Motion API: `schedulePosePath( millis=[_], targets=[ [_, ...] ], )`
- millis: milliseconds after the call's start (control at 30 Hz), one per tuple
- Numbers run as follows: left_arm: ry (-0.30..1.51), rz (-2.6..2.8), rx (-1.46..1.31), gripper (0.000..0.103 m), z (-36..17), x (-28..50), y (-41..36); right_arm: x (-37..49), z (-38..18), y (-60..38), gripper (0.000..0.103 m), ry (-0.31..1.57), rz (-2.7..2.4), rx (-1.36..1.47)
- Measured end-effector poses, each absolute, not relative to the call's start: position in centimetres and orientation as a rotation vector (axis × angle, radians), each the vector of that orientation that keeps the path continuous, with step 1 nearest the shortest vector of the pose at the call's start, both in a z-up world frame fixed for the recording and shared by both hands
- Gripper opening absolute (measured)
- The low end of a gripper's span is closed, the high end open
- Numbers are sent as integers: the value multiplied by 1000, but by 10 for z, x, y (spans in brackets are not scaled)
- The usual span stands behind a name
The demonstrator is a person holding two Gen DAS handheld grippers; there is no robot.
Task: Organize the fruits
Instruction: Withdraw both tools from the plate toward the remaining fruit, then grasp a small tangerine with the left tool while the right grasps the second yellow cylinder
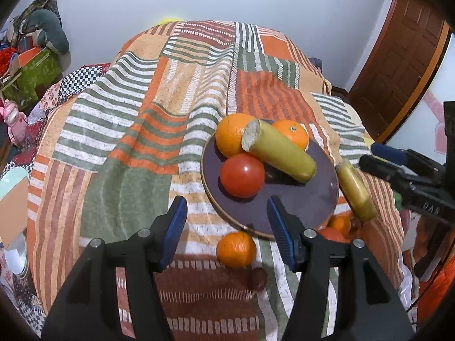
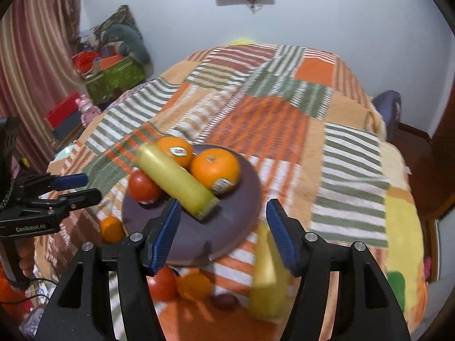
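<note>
Both grippers are tilting steeply down toward the dark plate (image 1: 307,199), which is sitting on the striped blanket (image 1: 136,130) and serving here as the landmark. The left gripper (image 1: 226,227) is hovering just off the plate's near rim, its blue pads (image 1: 175,227) standing apart with nothing between them; a loose orange (image 1: 236,249) is lying on the blanket just beyond the near rim, beneath that gap. The right gripper (image 2: 223,233) is hanging over the plate's near edge from the other side, jaws likewise parted and holding nothing, though a yellow-green cut piece (image 2: 266,278) is lying blurred on the cloth just outside the rim, below its right finger. On the plate itself two oranges (image 1: 231,137) are sitting at the far side, a red tomato (image 1: 242,175) is resting toward the left gripper's side, and a long yellow-green piece (image 1: 280,150) is lying slantwise across them (its cut pale end is pointing away from the right gripper). Off the near rim, more fruit is waiting on the blanket: another tomato (image 2: 163,282), a further orange (image 2: 194,285) and a small dark round thing (image 2: 224,301) I cannot identify. The plate's near half is lying bare. Beyond the far rim the blanket is stretching open and uncluttered toward the wall, while on the right gripper's side it is falling away fairly near the plate.
</note>
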State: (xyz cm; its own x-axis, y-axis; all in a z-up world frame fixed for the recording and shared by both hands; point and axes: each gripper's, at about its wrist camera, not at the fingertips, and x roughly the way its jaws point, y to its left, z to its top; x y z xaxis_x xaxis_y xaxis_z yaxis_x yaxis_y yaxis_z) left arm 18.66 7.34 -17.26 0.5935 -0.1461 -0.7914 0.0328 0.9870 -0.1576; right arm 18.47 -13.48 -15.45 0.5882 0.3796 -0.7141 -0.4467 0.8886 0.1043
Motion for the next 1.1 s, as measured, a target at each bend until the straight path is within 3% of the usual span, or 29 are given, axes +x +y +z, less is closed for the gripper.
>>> schedulePosePath(
  millis=[667,967,1100],
  targets=[
    [1066,-98,-127,58,-224,174,65,180,-199,-180,58,931,385,-30],
    [1060,-105,-119,57,-229,185,63,194,-219,-171,44,986,419,-29],
    [1056,-105,-112,48,-230,188,62,197,-224,-169,39,988,424,-27]
  ],
)
